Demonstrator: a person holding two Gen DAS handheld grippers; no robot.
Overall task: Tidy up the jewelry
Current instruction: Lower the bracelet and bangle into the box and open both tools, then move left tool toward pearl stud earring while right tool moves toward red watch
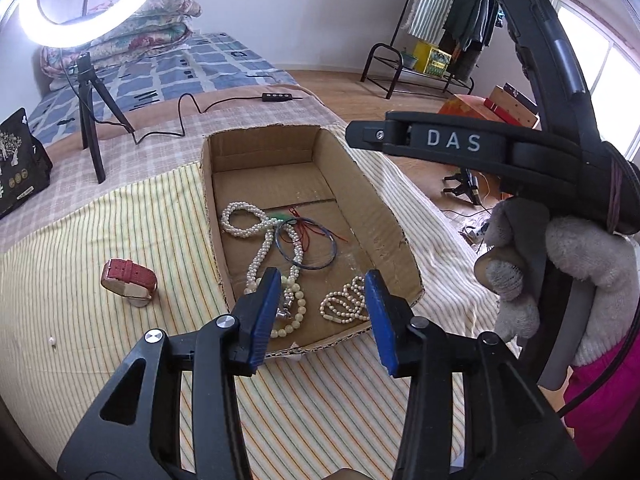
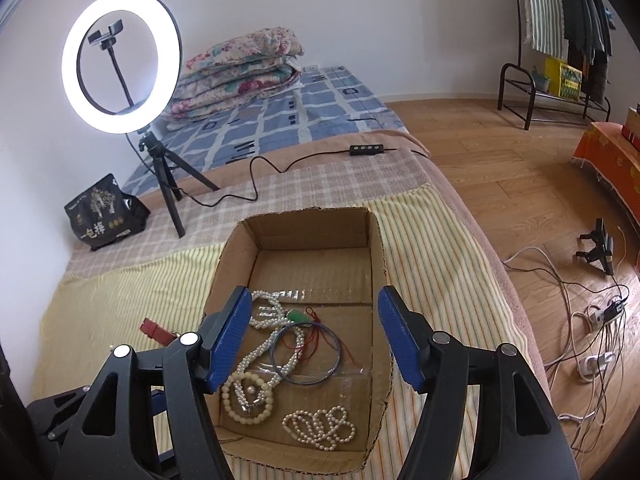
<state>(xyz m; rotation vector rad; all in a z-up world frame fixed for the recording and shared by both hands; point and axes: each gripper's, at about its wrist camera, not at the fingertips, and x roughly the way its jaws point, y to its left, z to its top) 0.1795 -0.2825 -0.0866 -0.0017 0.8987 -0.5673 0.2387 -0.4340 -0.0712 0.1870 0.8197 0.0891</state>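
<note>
An open cardboard box [image 1: 400,236] [image 2: 378,240] lies on the striped cloth. It holds pearl necklaces [image 1: 244,220] [image 2: 264,344], a blue bangle [image 1: 320,266] [image 2: 324,376], a red cord with a green piece [image 2: 300,316] and a small pearl strand [image 1: 344,304] [image 2: 320,428]. A red-strap watch [image 1: 128,280] [image 2: 156,330] lies on the cloth left of the box. My left gripper [image 1: 322,294] hovers open over the box's near end, nothing between its blue pads. My right gripper [image 2: 314,332] hangs open above the box, empty too.
A ring light on a tripod [image 2: 120,60] stands at the back left with its cable and remote [image 2: 366,149]. A black bag [image 2: 102,212] sits beside it. A loose pearl [image 1: 51,341] lies on the cloth. The bed edge drops to a wooden floor with cables [image 2: 592,320] at right.
</note>
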